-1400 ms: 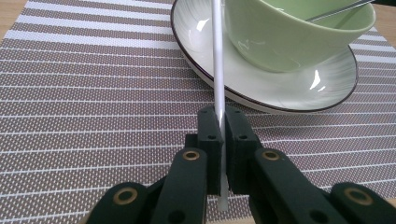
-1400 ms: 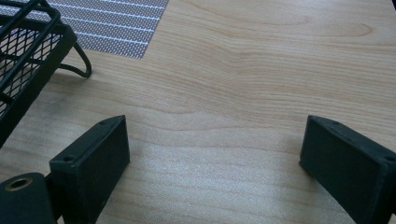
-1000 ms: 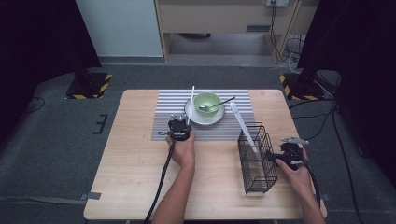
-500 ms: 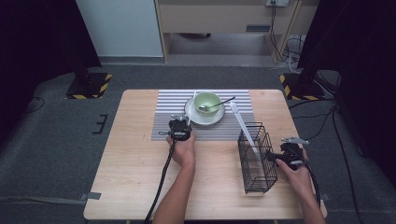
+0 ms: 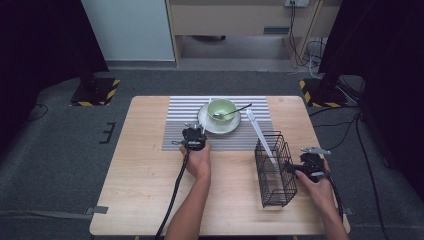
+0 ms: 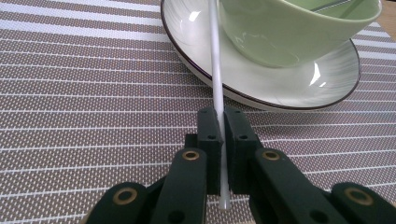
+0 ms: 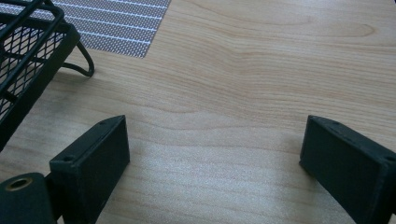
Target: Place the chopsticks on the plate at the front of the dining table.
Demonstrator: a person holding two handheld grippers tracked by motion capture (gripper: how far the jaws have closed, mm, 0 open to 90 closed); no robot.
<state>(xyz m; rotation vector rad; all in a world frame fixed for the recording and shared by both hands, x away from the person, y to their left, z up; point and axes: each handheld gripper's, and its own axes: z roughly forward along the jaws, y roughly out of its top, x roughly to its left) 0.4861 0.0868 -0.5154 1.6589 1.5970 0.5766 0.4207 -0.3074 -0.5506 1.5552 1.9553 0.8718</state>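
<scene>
- Here a thin white chopstick [image 6: 216,70] is standing clamped between the two black jaws of the left gripper [image 6: 221,140], its lower end poking out below the pads and its upper length rising past the rim of the saucer.
- Just beyond it, the white saucer [image 6: 299,84] is carrying a pale green bowl [image 6: 299,28], and the chopstick is crossing in front of both in the left gripper view.
- In the high view, the left gripper [image 5: 194,137] is sitting on the striped placemat [image 5: 175,135], near the saucer, and a metal spoon [image 5: 232,112] is resting in the bowl with its handle pointing out to the right.
- The black wire basket [image 5: 276,172] is standing on the wooden table [image 5: 140,175] and holding a second white chopstick [image 5: 260,134], which is leaning out over its far rim.
- The right gripper [image 7: 215,154] is hovering over bare wood just beside the basket, its jaws standing wide apart with nothing between them.
</scene>
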